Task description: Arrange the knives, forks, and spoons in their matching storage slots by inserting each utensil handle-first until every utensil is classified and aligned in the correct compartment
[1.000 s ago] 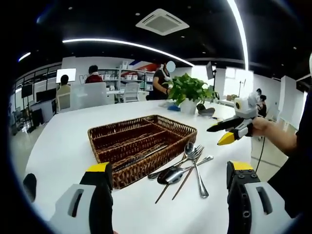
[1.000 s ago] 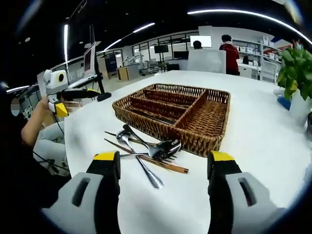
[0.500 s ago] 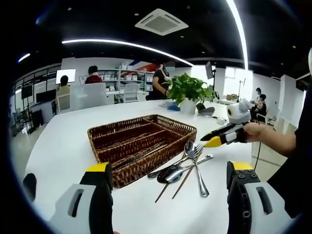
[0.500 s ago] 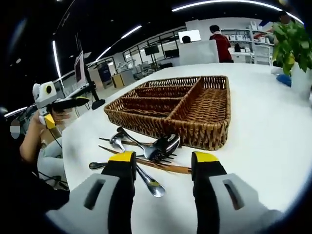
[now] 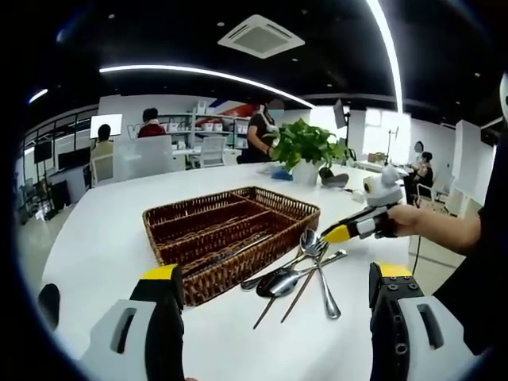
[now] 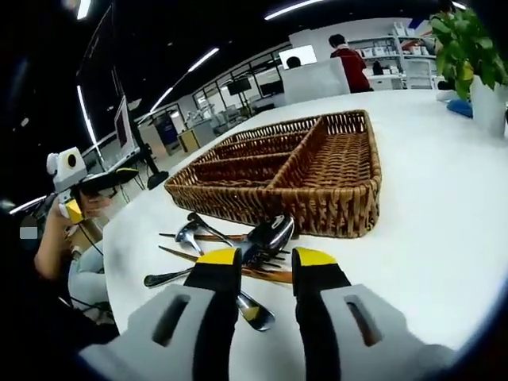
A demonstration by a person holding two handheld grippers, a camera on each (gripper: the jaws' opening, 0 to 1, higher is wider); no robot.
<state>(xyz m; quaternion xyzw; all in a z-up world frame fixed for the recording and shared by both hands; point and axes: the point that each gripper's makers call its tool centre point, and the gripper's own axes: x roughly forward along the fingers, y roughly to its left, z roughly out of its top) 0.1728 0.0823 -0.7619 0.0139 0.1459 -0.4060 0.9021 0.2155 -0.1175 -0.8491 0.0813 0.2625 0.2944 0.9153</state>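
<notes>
My right gripper [image 6: 266, 262] hangs low over the heap of utensils [image 6: 230, 246], its jaws a narrow gap apart and pinching nothing; they hide the middle of the pile (I can't sort forks from spoons there). My left gripper [image 5: 274, 282] has its jaws spread wide. Beyond the heap on the white table [image 5: 103, 238] sits the wicker tray [image 5: 230, 234], its contents hard to make out.

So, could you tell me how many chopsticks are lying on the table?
2. One chopstick and the other lie under the spoons beside the basket; more may be hidden in that pile.
</notes>
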